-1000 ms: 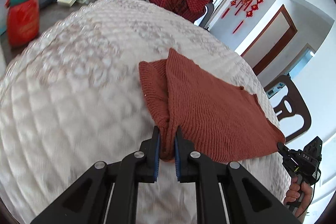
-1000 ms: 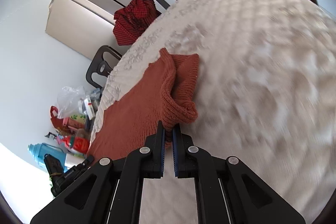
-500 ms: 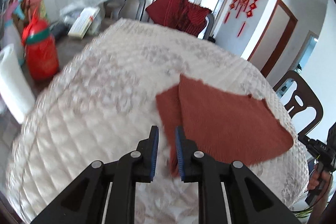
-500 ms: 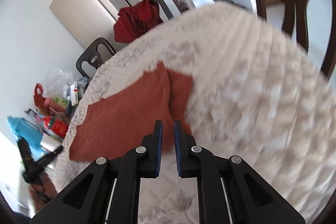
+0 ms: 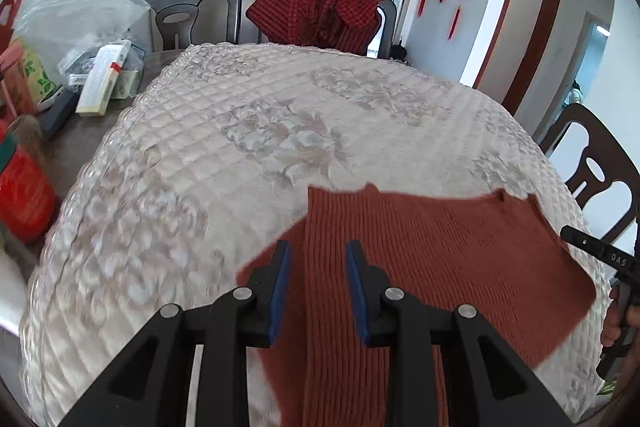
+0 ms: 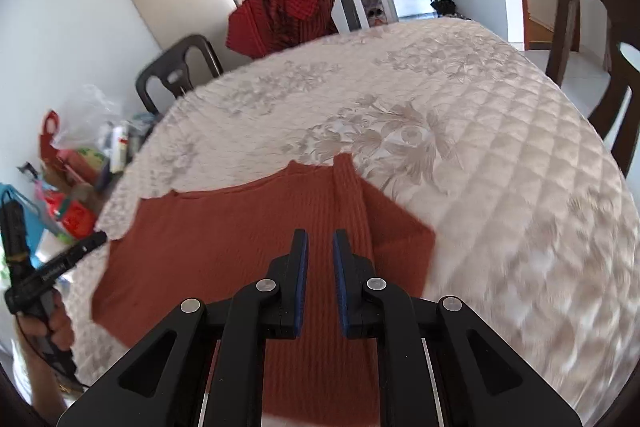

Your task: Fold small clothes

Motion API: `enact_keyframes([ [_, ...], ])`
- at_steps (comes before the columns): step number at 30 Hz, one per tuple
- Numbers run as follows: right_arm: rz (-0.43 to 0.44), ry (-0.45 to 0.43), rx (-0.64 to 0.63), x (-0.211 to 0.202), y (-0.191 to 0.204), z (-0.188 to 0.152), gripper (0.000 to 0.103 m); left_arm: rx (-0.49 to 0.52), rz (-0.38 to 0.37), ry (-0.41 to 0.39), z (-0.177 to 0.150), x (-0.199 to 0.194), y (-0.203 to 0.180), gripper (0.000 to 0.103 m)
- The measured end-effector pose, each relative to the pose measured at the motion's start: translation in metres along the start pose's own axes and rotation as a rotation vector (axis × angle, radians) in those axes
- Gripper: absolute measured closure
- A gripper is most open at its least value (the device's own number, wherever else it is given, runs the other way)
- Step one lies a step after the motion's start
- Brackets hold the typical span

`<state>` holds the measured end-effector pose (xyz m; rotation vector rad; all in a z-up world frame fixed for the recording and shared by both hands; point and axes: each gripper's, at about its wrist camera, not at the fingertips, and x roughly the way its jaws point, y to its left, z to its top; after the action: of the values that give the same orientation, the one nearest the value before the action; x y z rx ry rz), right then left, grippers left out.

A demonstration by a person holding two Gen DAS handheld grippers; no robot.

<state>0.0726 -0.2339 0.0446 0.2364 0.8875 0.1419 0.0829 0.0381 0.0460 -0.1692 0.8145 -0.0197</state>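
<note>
Both your tools stand spread with nothing pinched, left tool just opened wider, right tool barely; the rust sweater lies flat below on the tabletop, long axis running left-right between them.

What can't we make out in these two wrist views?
- Sweater: near edge cut off by the frame and hidden under the left gripper; same under the right gripper.
- Clutter by the plastic bag: too small, blurred.
- Quilted cloth, right view: motion-blurred.
</note>
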Motion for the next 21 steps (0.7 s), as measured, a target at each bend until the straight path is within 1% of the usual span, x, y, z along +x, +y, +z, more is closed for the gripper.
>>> enact_keyframes([
  [3,-0.029,0.031,-0.021,0.017,0.000,0.013,0.090,-0.018,-0.009,0.028,0.014,0.018,0.003,0.072],
  [4,-0.040,0.039,-0.023,0.021,0.000,0.016,0.090,-0.023,0.003,0.038,0.017,0.024,0.003,0.072],
  [5,-0.057,0.052,-0.021,0.027,0.000,0.019,0.090,-0.023,0.015,0.052,0.019,0.029,0.002,0.070],
  [7,-0.085,0.074,-0.018,0.036,-0.002,0.024,0.090,-0.007,0.002,0.065,0.022,0.037,-0.001,0.069],
  [9,-0.108,0.081,-0.016,0.041,-0.003,0.027,0.085,-0.008,-0.013,0.082,0.024,0.044,-0.003,0.069],
  [13,-0.097,0.099,0.003,0.048,-0.008,0.031,0.081,-0.030,-0.006,0.125,0.025,0.058,-0.001,0.069],
  [15,-0.095,0.102,-0.006,0.051,-0.008,0.034,0.078,-0.036,-0.018,0.131,0.024,0.062,0.000,0.069],
  [17,-0.085,0.098,-0.018,0.054,-0.007,0.036,0.078,-0.026,-0.031,0.125,0.024,0.063,-0.002,0.070],
  [18,-0.081,0.091,-0.026,0.055,-0.007,0.037,0.078,-0.020,-0.037,0.120,0.024,0.063,-0.003,0.074],
  [19,-0.076,0.085,-0.038,0.055,-0.005,0.037,0.079,-0.019,-0.046,0.115,0.024,0.063,-0.003,0.091],
  [20,-0.071,0.077,-0.050,0.056,-0.003,0.037,0.091,-0.021,-0.062,0.112,0.025,0.063,-0.003,0.093],
  [21,-0.071,0.070,-0.056,0.056,-0.002,0.037,0.097,-0.024,-0.068,0.100,0.025,0.061,-0.003,0.094],
])
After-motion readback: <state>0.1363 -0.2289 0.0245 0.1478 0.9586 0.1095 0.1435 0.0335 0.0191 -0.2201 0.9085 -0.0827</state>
